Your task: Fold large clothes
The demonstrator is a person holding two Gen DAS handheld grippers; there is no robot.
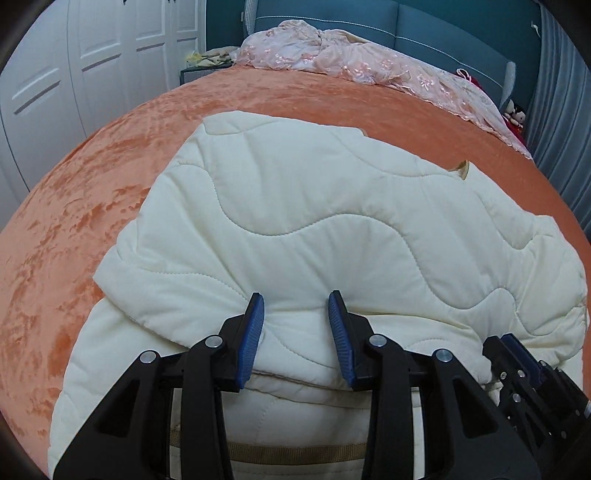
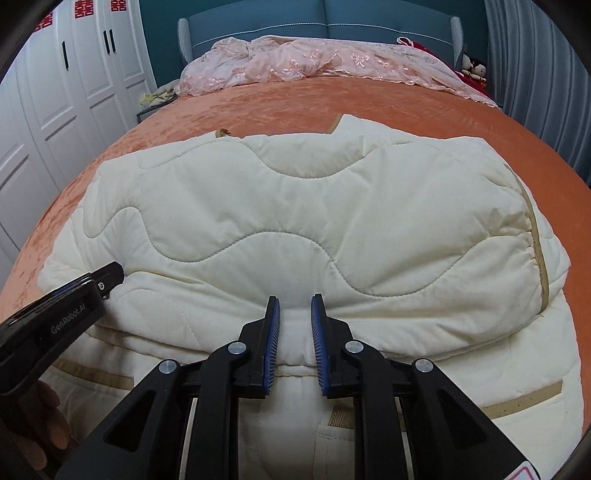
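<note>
A cream quilted jacket [image 1: 295,206] with tan trim lies on the orange bed cover [image 1: 92,177], its upper layer folded toward me over the lower part. It also shows in the right wrist view [image 2: 295,214]. My left gripper [image 1: 296,301] is open, its blue pads astride a bulge of the folded edge. My right gripper [image 2: 295,302] is open with a narrower gap, also at the folded edge, with a ridge of fabric between the pads. The right gripper shows at the lower right of the left view [image 1: 517,354]; the left gripper shows at the left of the right view [image 2: 107,277].
A pink lace bedspread [image 2: 295,59] is bunched at the head of the bed below the teal headboard [image 2: 325,26]. White wardrobes [image 2: 55,85] stand on the left, grey curtains [image 2: 535,74] on the right. Plush dolls [image 2: 474,66] sit at the far right corner.
</note>
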